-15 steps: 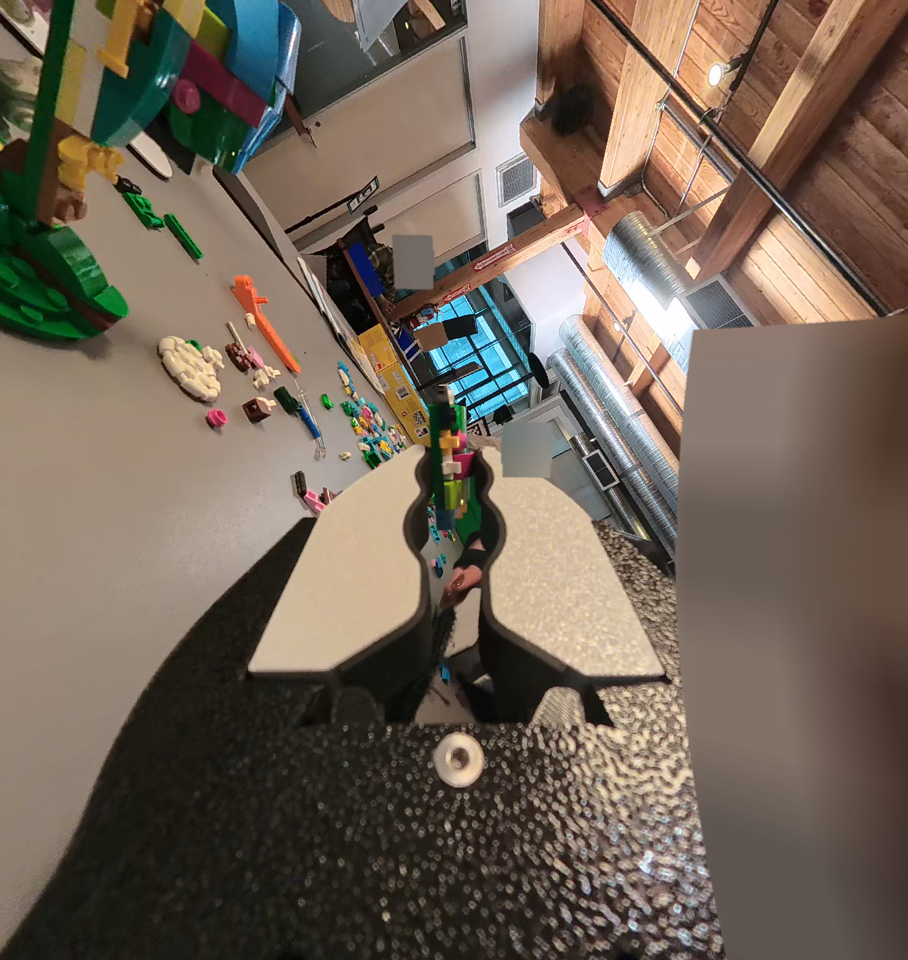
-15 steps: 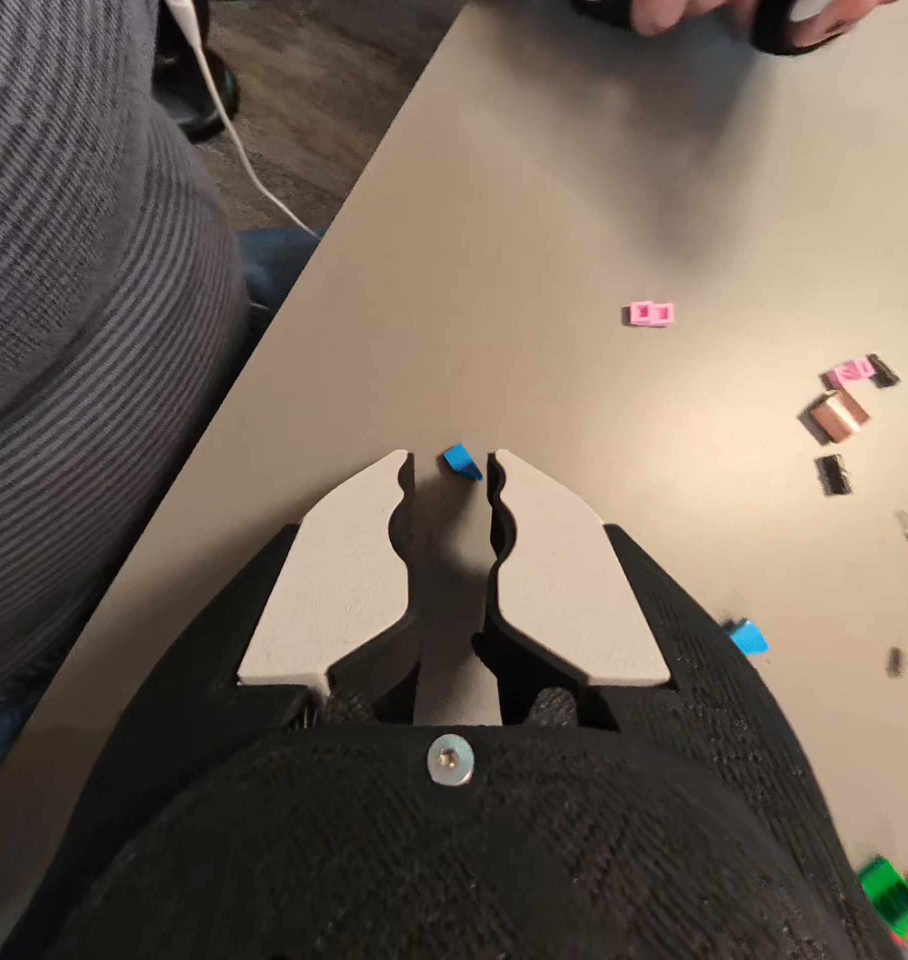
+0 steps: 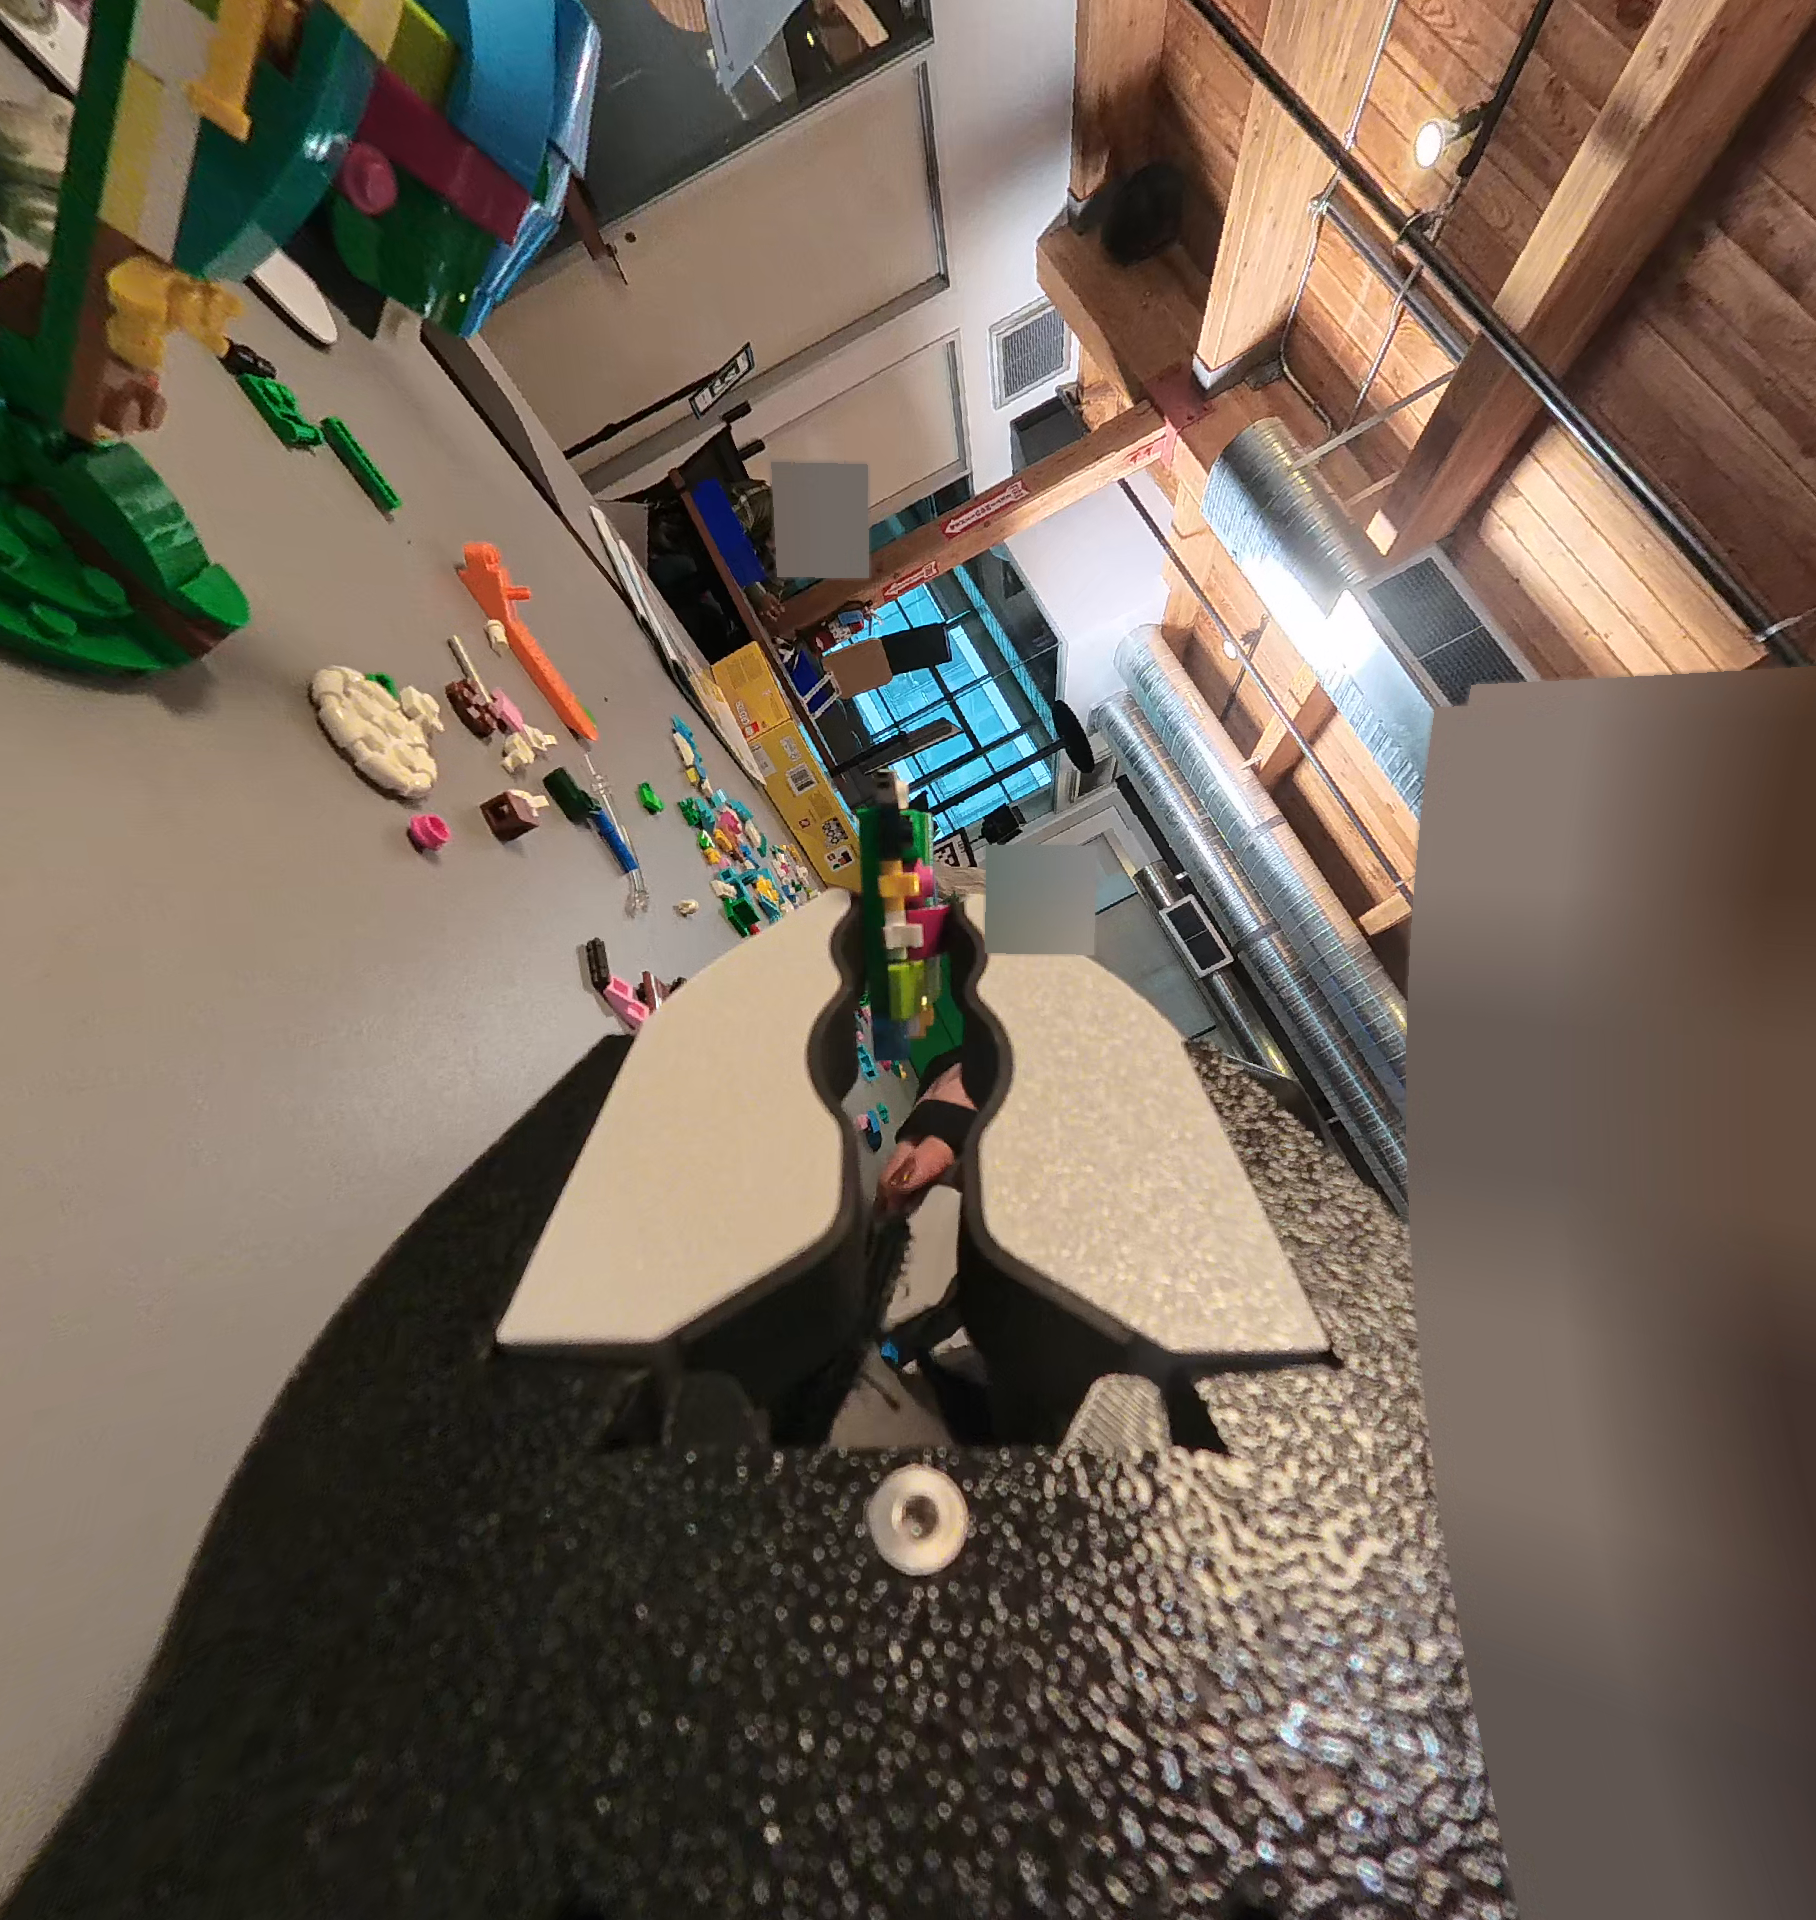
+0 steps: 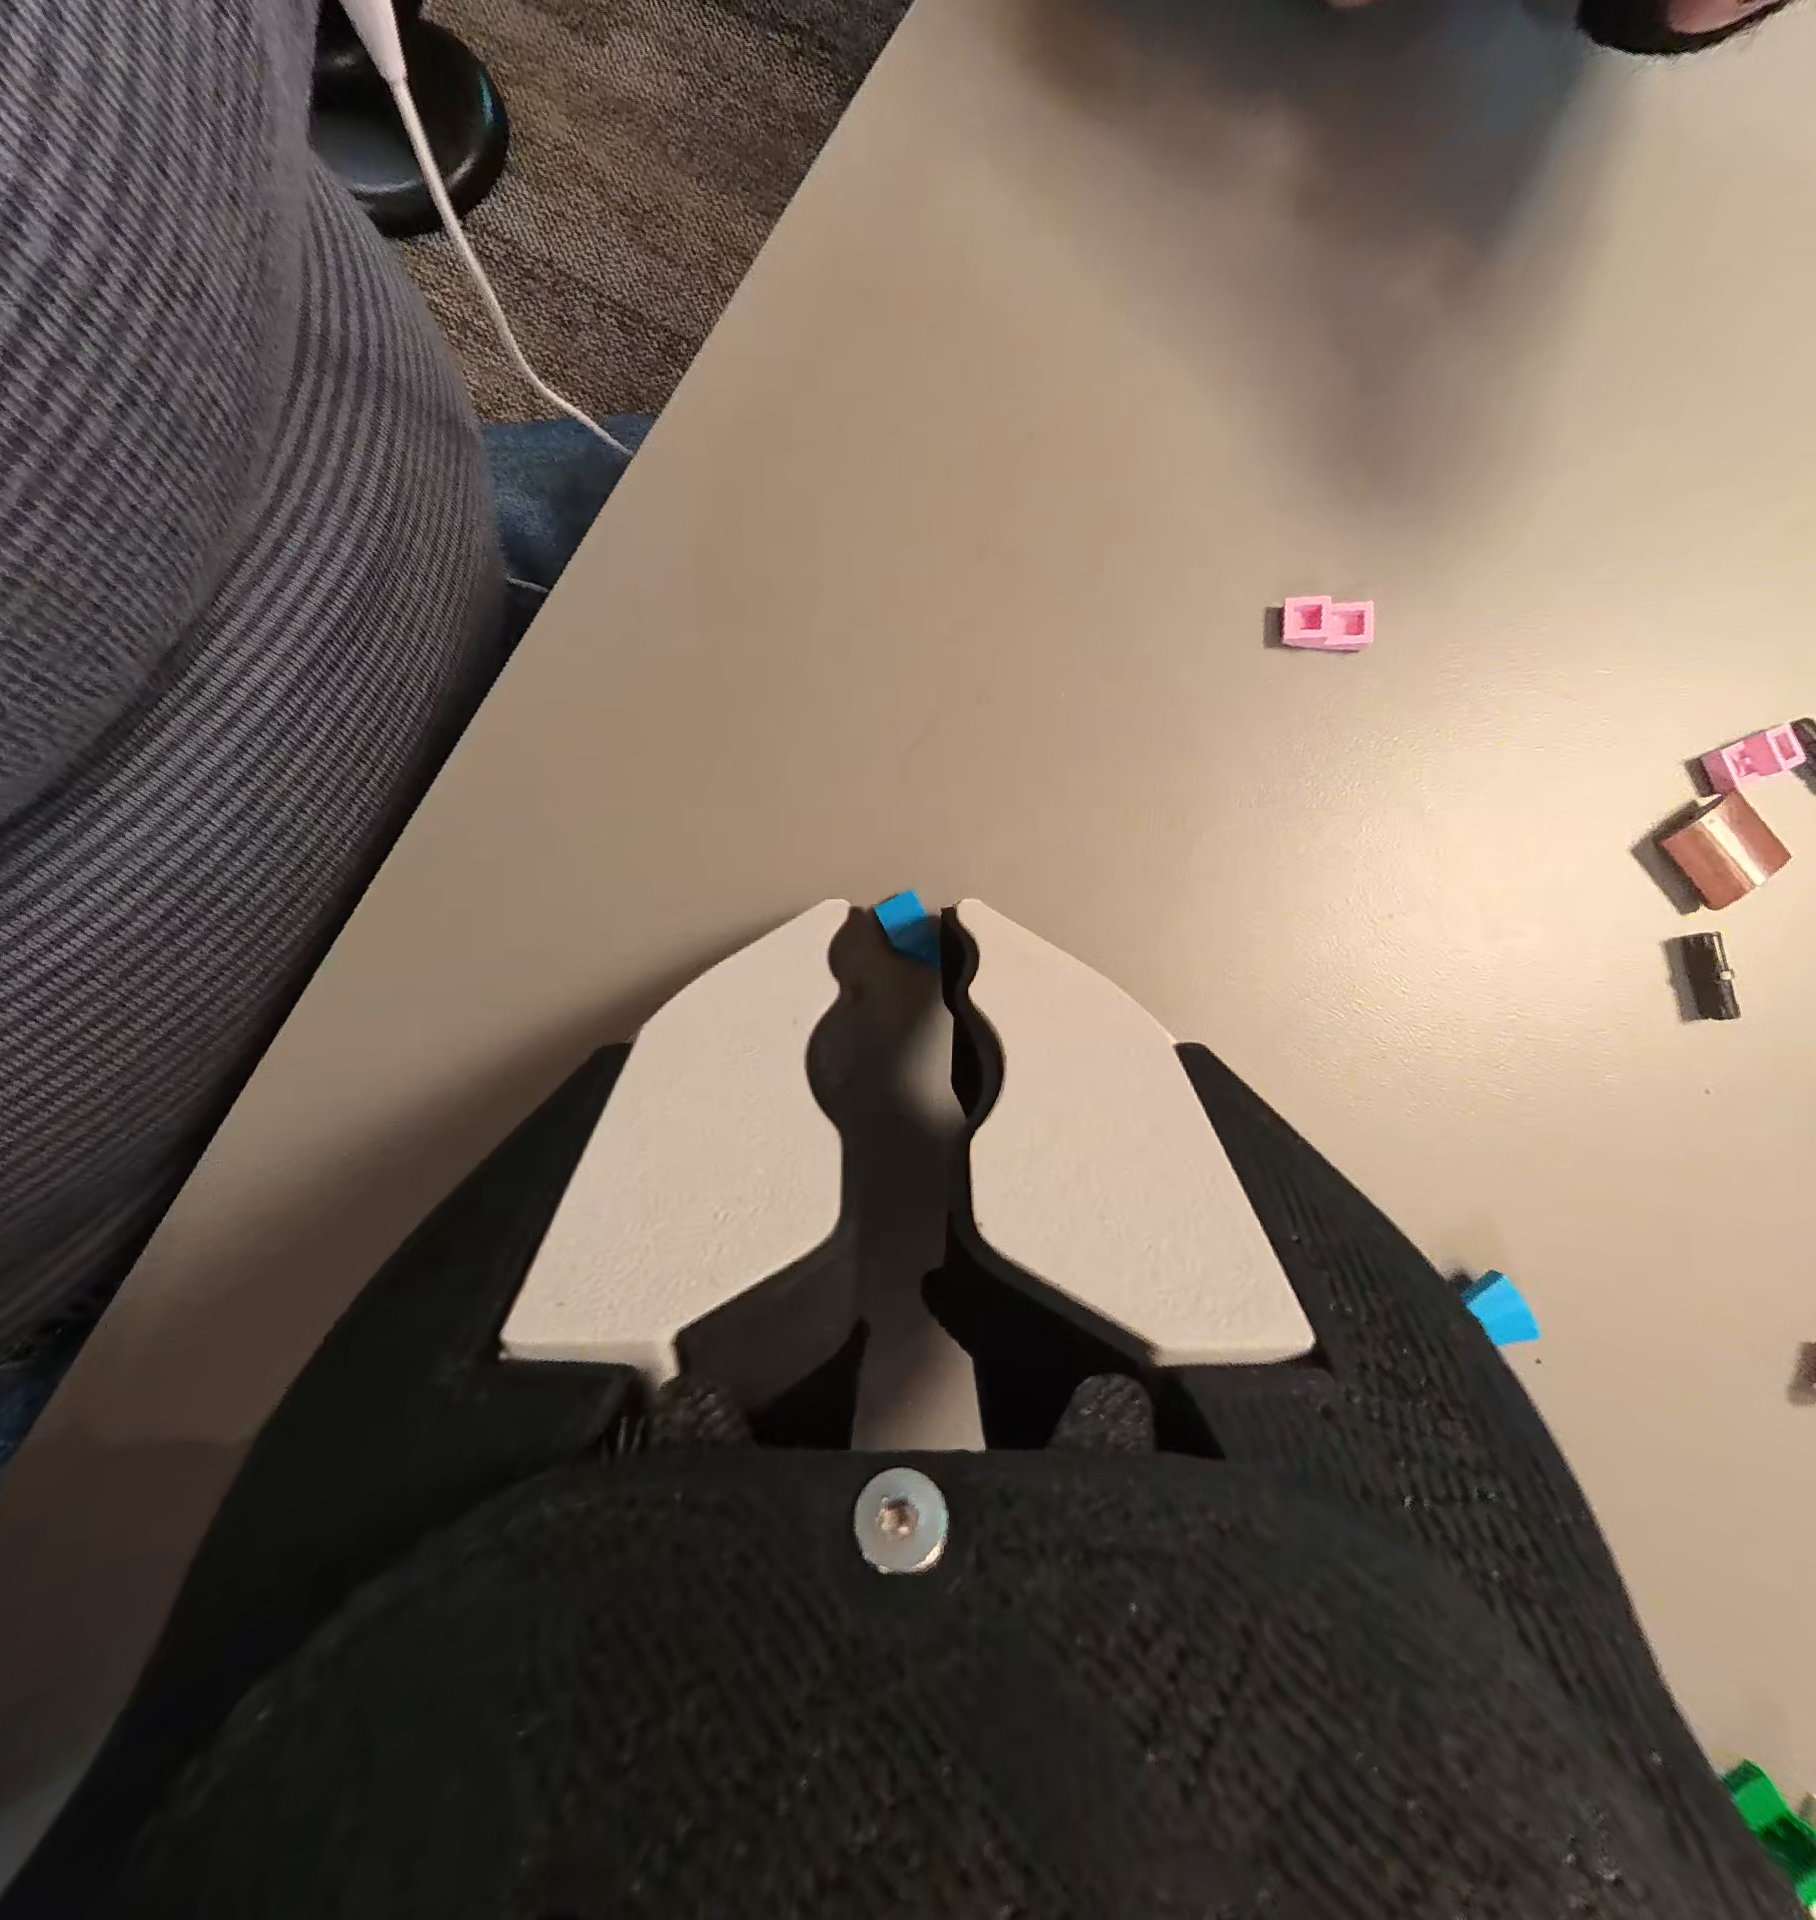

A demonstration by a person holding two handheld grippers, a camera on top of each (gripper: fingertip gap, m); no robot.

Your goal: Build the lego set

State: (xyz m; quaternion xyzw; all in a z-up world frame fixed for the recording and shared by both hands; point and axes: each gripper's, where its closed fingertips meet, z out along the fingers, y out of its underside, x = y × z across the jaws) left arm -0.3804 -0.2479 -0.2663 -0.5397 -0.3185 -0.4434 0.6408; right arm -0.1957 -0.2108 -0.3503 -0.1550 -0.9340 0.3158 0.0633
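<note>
My left gripper (image 3: 904,914) is shut on a thin green lego strip (image 3: 888,852) with yellow, pink, white and blue pieces on it, held up off the grey table (image 3: 156,1039). The large green, teal and blue build (image 3: 104,520) stands at the far left. My right gripper (image 4: 904,906) is low over the table (image 4: 987,520) near its left edge. Its tips are closed on a small blue lego piece (image 4: 902,920).
Loose pieces lie on the table: an orange piece (image 3: 525,655), a white cloud-like piece (image 3: 374,727), a pile of small pieces (image 3: 738,842). By the right gripper lie pink (image 4: 1328,623), brown (image 4: 1725,852), black (image 4: 1704,975) and blue (image 4: 1498,1320) pieces. A person's striped grey sweater (image 4: 156,623) is left of the table edge.
My right gripper's fingers have closed in from either side of the small blue piece and now pinch it. My left gripper still holds the strip, almost unmoved.
</note>
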